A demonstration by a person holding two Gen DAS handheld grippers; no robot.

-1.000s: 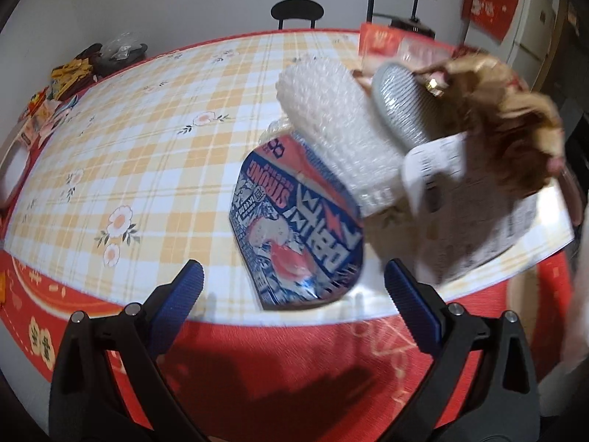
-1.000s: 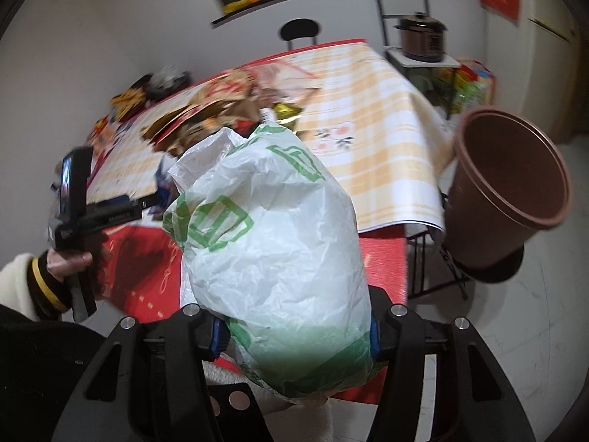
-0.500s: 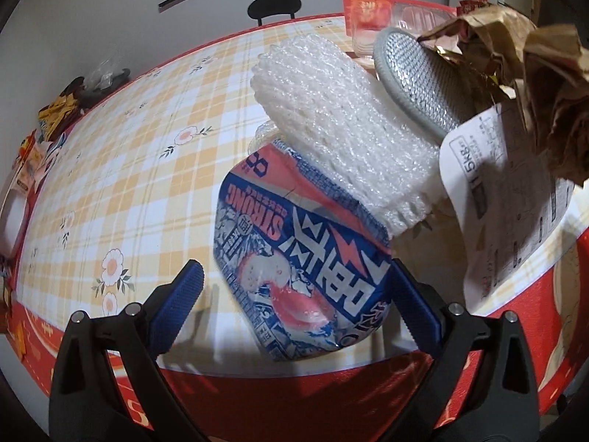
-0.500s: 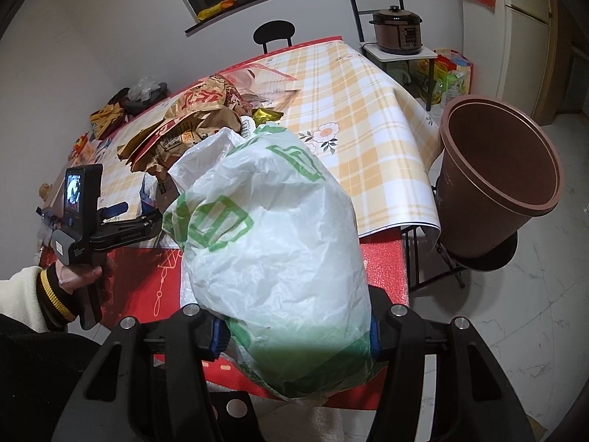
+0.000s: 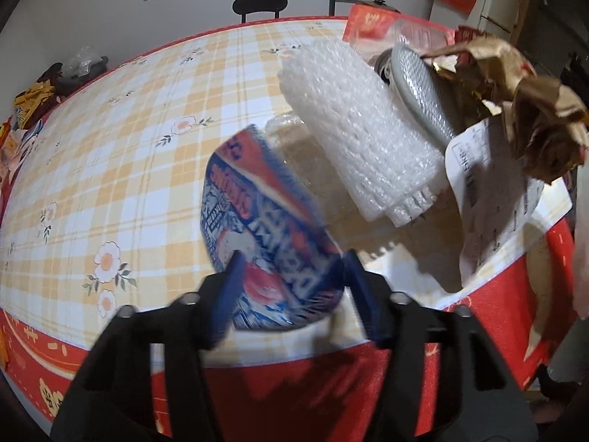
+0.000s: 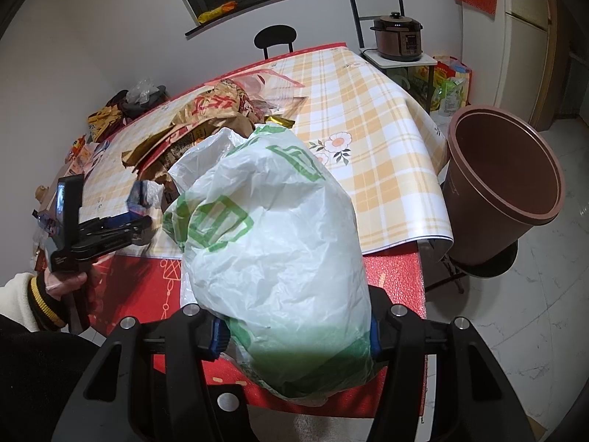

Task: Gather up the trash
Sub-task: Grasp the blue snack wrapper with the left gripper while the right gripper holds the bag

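A blue and red snack wrapper (image 5: 257, 213) lies at the near edge of the checked table (image 5: 110, 140). My left gripper (image 5: 293, 256) is closing on it: both blue pads press its sides and it buckles upward between them. The right wrist view shows the same left gripper (image 6: 141, 217) at the table edge, held by a hand (image 6: 66, 283). My right gripper (image 6: 294, 335) is shut on a full white plastic bag with green print (image 6: 272, 239), held in front of the table.
Behind the wrapper lie a roll of bubble wrap (image 5: 360, 136), a grey oval object (image 5: 419, 92), a printed receipt (image 5: 489, 202) and crumpled brown paper (image 5: 515, 84). A brown bin (image 6: 504, 180) stands at the table's right corner. A rice cooker (image 6: 397, 38) sits behind.
The left gripper moved in over the table edge and its wide-open jaws closed onto the snack wrapper, which bent up. The right gripper kept hold of the bag and barely moved.
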